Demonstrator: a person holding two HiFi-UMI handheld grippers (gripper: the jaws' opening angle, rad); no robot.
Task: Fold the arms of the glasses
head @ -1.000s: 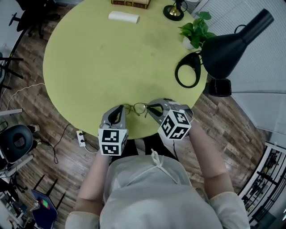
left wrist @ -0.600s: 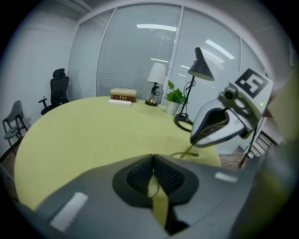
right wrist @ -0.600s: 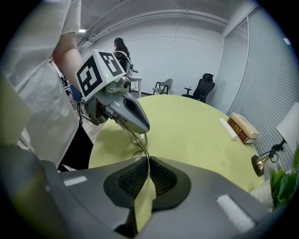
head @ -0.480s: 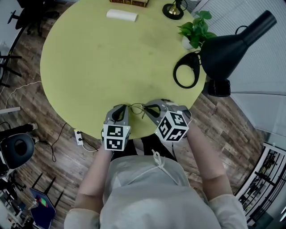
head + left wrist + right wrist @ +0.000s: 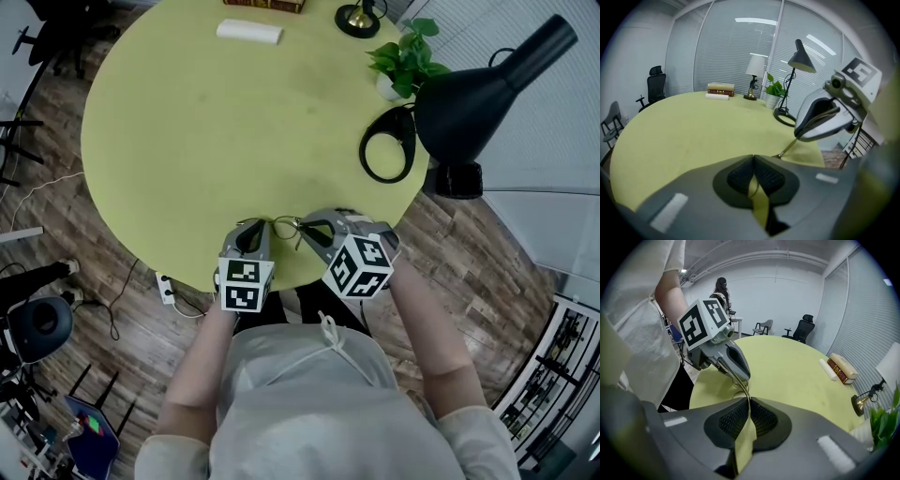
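In the head view the thin metal-framed glasses (image 5: 284, 227) are too small to resolve in detail; their arm ends are covered by the left gripper (image 5: 254, 226) and the right gripper (image 5: 307, 228). The top edge cuts off the dark stacked books (image 5: 265, 4) and the black-and-brass lamp base (image 5: 359, 20).

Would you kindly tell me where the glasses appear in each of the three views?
Head view: lower centre, the glasses between left claw and right claw.
Left gripper view: right of centre, one thin arm reaching to the right claw.
Right gripper view: centre, a thin arm rising from the pads to the left claw.
Shared landmark: the books at the table's far edge.
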